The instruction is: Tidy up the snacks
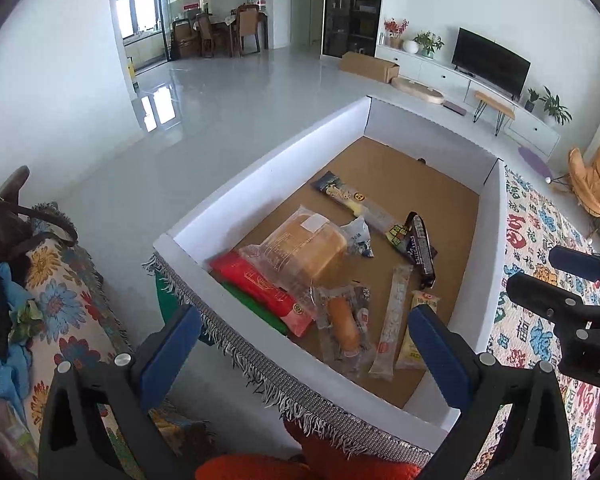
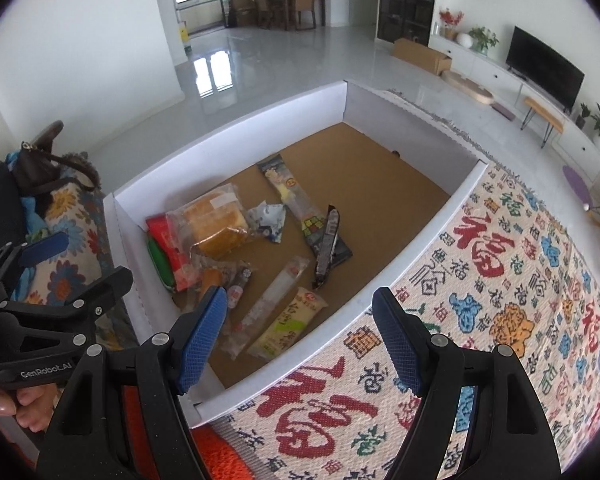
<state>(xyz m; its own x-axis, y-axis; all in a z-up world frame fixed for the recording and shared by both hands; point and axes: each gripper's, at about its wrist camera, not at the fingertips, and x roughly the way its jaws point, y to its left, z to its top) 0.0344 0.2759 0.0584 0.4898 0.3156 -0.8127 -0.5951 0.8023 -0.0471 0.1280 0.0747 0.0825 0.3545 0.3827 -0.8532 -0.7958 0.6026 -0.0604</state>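
While both grippers hang over the white box (image 1: 268, 168), nothing is between their blue pads. The left gripper (image 1: 304, 340) is spread wide above the near edge of the box. The right gripper (image 2: 300, 336) is spread wide too, over the box wall and the patterned cloth (image 2: 500, 280). The snacks lie on the brown floor of the box: a bag of bread (image 1: 308, 248) on a red packet (image 1: 260, 292), a sausage (image 1: 342, 322), a yellow packet (image 2: 288, 324) and a dark packet (image 2: 326, 248).

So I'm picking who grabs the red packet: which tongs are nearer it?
Left. The left tongs hang open just over the red packet's end of the box; the right tongs hang open over the opposite wall.
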